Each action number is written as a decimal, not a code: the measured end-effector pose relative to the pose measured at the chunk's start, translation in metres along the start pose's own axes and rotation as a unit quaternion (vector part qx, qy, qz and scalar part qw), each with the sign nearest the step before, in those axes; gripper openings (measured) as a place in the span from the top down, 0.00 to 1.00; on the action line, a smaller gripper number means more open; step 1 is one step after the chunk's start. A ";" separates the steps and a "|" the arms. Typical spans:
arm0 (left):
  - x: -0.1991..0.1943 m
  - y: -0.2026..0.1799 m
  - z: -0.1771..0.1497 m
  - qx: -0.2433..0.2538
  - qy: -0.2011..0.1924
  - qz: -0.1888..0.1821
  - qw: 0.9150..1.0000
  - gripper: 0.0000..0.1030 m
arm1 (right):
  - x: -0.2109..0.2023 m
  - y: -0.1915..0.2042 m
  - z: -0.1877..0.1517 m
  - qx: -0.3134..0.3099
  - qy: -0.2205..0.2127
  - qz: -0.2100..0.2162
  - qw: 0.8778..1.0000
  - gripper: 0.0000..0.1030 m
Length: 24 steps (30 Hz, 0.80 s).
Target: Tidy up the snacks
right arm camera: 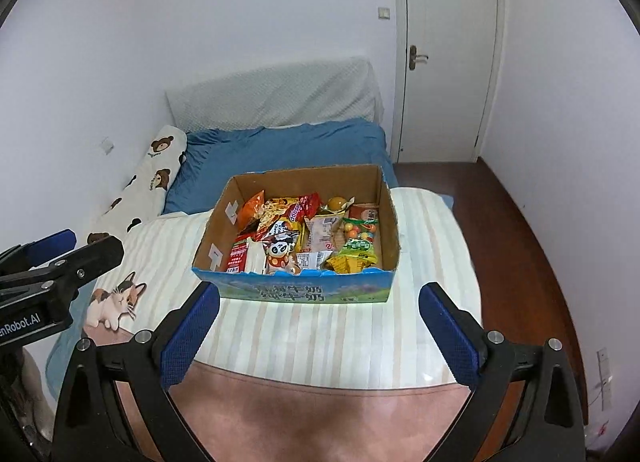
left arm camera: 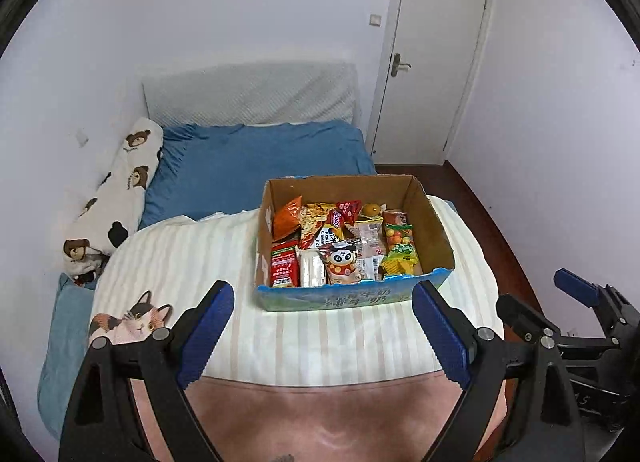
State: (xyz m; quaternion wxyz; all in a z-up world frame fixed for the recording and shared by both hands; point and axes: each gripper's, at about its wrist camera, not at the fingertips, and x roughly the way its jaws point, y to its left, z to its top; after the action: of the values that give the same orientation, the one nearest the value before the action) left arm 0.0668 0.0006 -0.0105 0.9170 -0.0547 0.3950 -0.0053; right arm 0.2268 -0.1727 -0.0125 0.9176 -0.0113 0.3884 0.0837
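The cardboard box (left arm camera: 434, 222) sits on the striped cloth (left arm camera: 312, 338) over the bed, its packets packed flat inside: a panda snack pack (left arm camera: 343, 262), a red packet (left arm camera: 285, 268), a green candy bag (left arm camera: 400, 246). The left gripper (left arm camera: 322, 326) and right gripper (right arm camera: 318, 330) hang short of the box, jaws spread wide and empty. If a packet is to be taken next, approach from above, align the pads across its narrow edge, and close only once both pads clear the neighbouring wrappers.
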 end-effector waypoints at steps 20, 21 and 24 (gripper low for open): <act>-0.060 0.001 -0.038 0.011 -0.059 0.059 0.996 0.00 | -0.085 0.008 -0.025 -0.015 -0.064 -0.032 0.997 0.00; -0.061 0.002 -0.039 0.009 -0.061 0.060 0.996 0.00 | -0.087 0.008 -0.025 -0.017 -0.068 -0.034 0.997 0.00; -0.061 0.000 -0.038 0.009 -0.062 0.059 0.996 0.00 | -0.092 0.007 -0.024 -0.018 -0.073 -0.036 0.997 0.00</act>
State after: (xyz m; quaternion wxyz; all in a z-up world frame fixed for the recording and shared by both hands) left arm -0.0026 0.0003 0.0074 0.9389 -0.0234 0.3398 0.0492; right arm 0.1453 -0.1812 0.0370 0.9457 -0.0356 0.3178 0.0584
